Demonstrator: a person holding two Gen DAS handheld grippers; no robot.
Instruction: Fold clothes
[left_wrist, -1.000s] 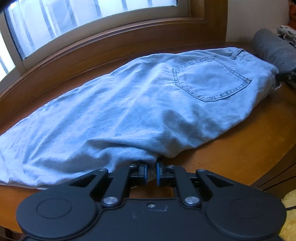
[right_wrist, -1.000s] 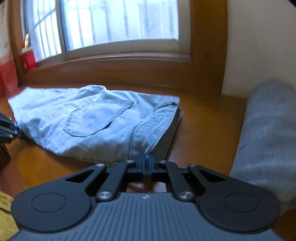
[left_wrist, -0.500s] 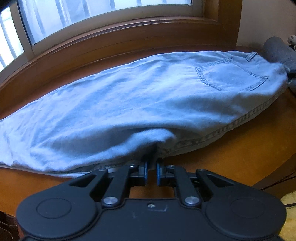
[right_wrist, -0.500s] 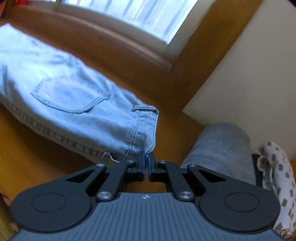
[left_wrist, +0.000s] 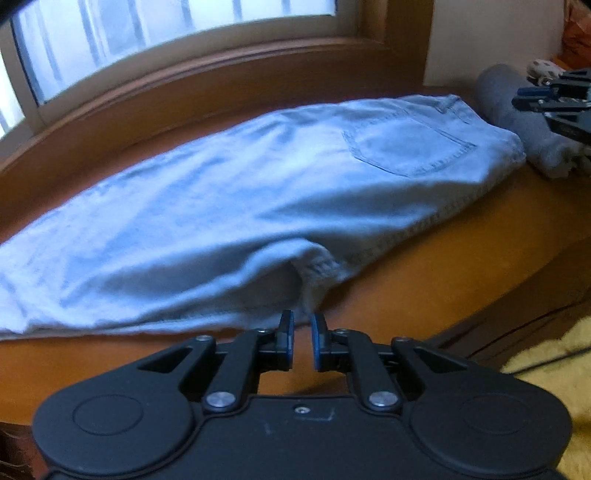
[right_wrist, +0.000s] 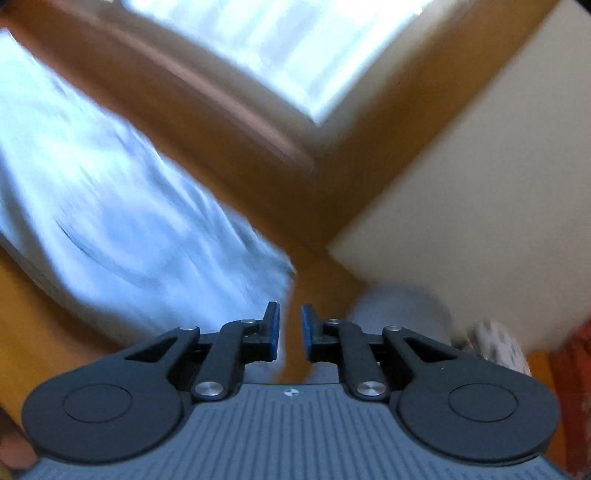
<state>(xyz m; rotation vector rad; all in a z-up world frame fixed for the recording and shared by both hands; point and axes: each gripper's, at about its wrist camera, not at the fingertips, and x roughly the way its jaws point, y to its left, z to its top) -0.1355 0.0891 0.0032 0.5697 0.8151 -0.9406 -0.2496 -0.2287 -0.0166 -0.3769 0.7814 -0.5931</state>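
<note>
Light blue jeans (left_wrist: 258, 192) lie stretched along the wooden sill (left_wrist: 443, 258), back pocket up and waistband to the right. My left gripper (left_wrist: 301, 325) is shut on their near side seam, which rises in a small fold to the pads. In the blurred right wrist view the jeans (right_wrist: 110, 206) lie to the left. My right gripper (right_wrist: 290, 325) has its jaws opening, with nothing between them and bare wood showing in the gap. The left wrist view shows that right gripper (left_wrist: 521, 98) hanging above the waistband end.
A rolled grey garment (left_wrist: 509, 96) lies just right of the waistband, also seen as a grey garment (right_wrist: 399, 306) in the right wrist view. A patterned cloth (right_wrist: 495, 343) sits beside it. The window frame (left_wrist: 221, 74) backs the sill. A yellow rug (left_wrist: 546, 369) lies below the sill edge.
My right gripper has let go of the waistband corner, opened a little, rolled and lifted away. My left gripper has stayed shut on the seam and raised it slightly.
</note>
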